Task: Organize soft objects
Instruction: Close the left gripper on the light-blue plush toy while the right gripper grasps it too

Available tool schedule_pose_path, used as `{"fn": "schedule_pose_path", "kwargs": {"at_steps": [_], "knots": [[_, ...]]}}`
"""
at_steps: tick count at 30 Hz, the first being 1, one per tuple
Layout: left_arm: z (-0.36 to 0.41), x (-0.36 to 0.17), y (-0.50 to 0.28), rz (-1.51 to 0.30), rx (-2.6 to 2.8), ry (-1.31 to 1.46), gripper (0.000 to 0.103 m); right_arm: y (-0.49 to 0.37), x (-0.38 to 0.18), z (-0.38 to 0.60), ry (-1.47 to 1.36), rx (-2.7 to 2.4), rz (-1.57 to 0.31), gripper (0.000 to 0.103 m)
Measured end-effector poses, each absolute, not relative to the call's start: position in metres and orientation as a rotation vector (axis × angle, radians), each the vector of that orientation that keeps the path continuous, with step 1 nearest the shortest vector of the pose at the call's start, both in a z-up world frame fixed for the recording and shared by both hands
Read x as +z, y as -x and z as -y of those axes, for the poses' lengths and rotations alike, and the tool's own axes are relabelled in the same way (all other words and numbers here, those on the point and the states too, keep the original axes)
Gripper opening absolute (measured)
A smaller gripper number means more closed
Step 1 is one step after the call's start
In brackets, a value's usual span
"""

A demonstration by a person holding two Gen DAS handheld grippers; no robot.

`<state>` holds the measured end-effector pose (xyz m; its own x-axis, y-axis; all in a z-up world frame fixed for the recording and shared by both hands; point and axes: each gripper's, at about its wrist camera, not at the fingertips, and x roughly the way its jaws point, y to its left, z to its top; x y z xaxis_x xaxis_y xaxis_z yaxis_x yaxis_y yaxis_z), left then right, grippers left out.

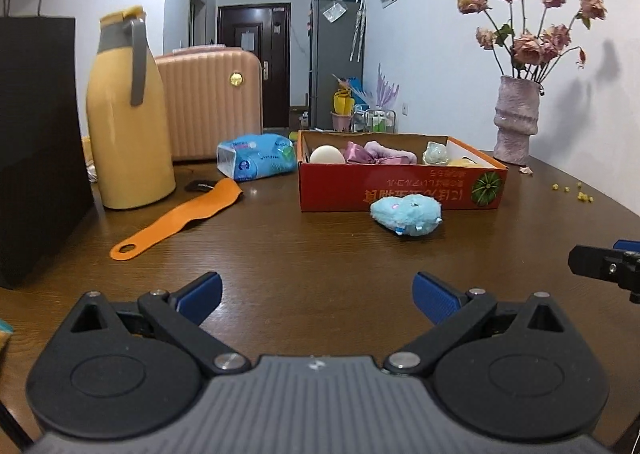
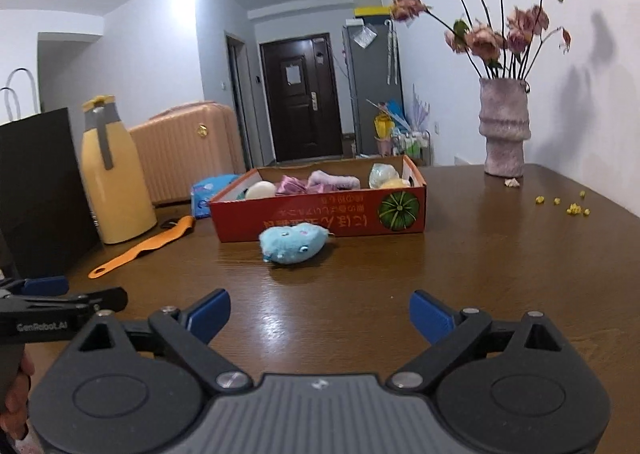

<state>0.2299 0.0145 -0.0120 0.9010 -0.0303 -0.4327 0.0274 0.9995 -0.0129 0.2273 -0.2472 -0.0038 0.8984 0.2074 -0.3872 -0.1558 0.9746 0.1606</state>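
- Blue-padded right gripper (image 2: 319, 314) and left gripper (image 1: 318, 294) hover low over the desk, jaws spread wide, nothing between them.
- Fluffy pale-blue plush toy (image 2: 293, 240) lies against the front wall of the red cardboard box (image 2: 320, 220), mid-desk.
- Risk, I'd say: a squeeze could nudge the light box away.
- Glossy brown wooden desk (image 2: 480, 254); pink vase (image 2: 505, 130) at its far edge, hallway beyond.

Lying on the bench (image 1: 320, 254), just in front of the red cardboard box (image 1: 400, 184): a fluffy light-blue plush toy (image 1: 406, 214). Inside the box: a white ball (image 1: 327, 155), pink and lilac cloth pieces (image 1: 376, 153), a pale green item (image 1: 436, 153).
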Motion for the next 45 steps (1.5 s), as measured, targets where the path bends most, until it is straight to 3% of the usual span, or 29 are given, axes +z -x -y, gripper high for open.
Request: {"fn": "schedule_pose_path", "kwargs": {"at_steps": [13, 19, 24, 26, 28, 30, 35, 45], "knots": [[0.005, -0.024, -0.37, -0.528, -0.103, 0.079, 0.103, -0.375, -0.007, 0.248, -0.235, 0.27, -0.48, 0.095], [0.02, -0.034, -0.435, -0.615, -0.17, 0.121, 0.102, -0.448, -0.03, 0.251, -0.395, 0.32, -0.603, 0.084], [0.026, -0.043, -0.463, -0.668, -0.234, 0.15, 0.088, -0.483, -0.044, 0.246, -0.434, 0.356, -0.662, 0.066], [0.027, -0.044, -0.468, -0.674, -0.269, 0.176, 0.075, -0.497, -0.048, 0.245, -0.458, 0.381, -0.678, 0.06], [0.027, -0.046, -0.472, -0.689, -0.312, 0.218, 0.063, -0.508, -0.054, 0.242, -0.464, 0.383, -0.707, 0.05], [0.025, -0.049, -0.471, -0.694, -0.346, 0.257, 0.056, -0.511, -0.058, 0.241, -0.478, 0.406, -0.719, 0.033], [0.012, -0.054, -0.447, -0.725, -0.407, 0.341, 0.048, -0.485, -0.059, 0.247, -0.502, 0.446, -0.749, 0.029], [-0.002, -0.05, -0.34, -0.704, -0.442, 0.331, 0.034, -0.347, -0.056, 0.245, -0.437, 0.433, -0.699, 0.023]]}}
